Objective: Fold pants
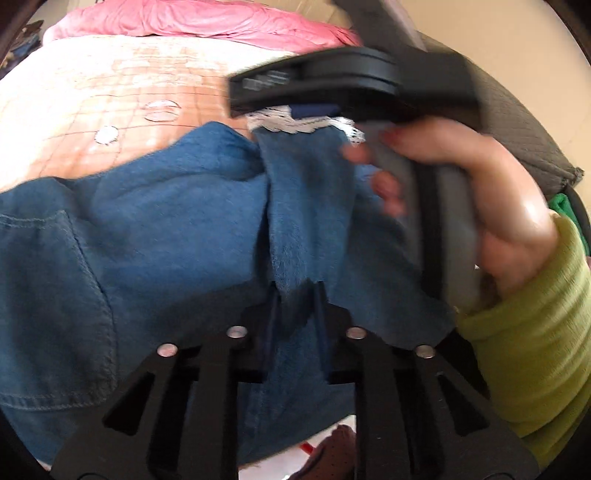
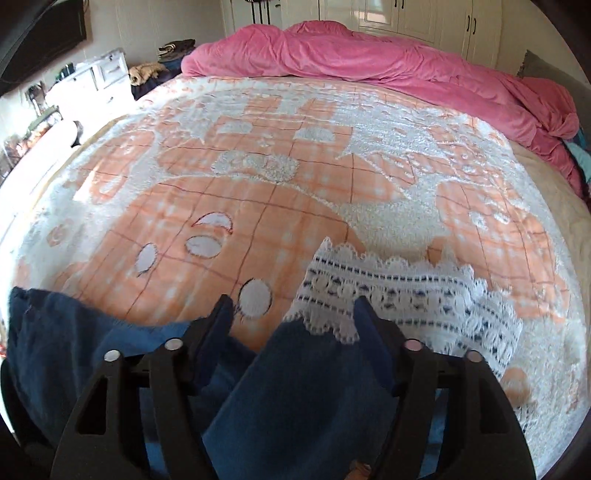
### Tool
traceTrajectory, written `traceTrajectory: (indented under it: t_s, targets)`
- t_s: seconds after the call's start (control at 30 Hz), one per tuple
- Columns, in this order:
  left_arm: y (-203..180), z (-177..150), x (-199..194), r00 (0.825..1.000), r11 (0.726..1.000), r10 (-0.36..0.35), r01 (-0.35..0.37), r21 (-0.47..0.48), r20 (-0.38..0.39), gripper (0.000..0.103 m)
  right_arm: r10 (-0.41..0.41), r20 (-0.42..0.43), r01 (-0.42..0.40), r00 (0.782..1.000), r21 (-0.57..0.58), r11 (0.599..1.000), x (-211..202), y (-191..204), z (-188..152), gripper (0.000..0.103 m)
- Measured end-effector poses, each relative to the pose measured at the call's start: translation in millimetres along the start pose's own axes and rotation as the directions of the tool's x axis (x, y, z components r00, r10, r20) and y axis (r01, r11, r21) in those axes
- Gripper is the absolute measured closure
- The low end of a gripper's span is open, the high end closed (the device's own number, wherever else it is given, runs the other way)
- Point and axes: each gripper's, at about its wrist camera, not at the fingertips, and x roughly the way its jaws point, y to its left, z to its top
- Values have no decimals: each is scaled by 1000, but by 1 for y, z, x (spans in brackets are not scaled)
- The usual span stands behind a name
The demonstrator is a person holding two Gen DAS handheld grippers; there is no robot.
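Note:
Blue denim pants (image 1: 166, 221) with a white lace hem (image 1: 303, 123) lie bunched on the bed. My left gripper (image 1: 295, 291) is shut on a raised fold of the denim. In the right wrist view, one pant leg (image 2: 306, 387) runs up between the fingers of my right gripper (image 2: 295, 310), which stands open; its pads do not press the cloth. The lace hem (image 2: 406, 295) spreads just past its right fingertip. In the left wrist view, a hand (image 1: 461, 177) in a green sleeve holds the right gripper (image 1: 314, 110) over the hem.
The bed carries an orange and white patterned blanket (image 2: 295, 166). A pink duvet (image 2: 369, 55) is heaped along its far side. A white dresser (image 2: 96, 77) stands at the left and wardrobes (image 2: 406, 14) line the back wall. A dark grey cushion (image 1: 517, 122) lies at the right.

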Motion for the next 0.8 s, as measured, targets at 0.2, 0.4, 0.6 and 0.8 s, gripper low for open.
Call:
traceTrajectory:
  t_s: [0.2,0.4,0.6,0.8]
  targets:
    - [-13,-7,2,1000,998,-4,5,69,-7,99,-86,-55,89,995,52,995,34,-9,13,24]
    - [-10,-7,1,1000,997,-9,9,79,-3,99,5,20,-7,1000,87,996,21,-32,1,94]
    - [-3,-2,2,999,995,30,-32,100,19,92,113,153,-148,982,247,958,-39,-79,-27,95]
    - [4,0,4,998,992,56,-60,113,43,69,109,246,-190,963,335,923,-94,-114,-70,95]
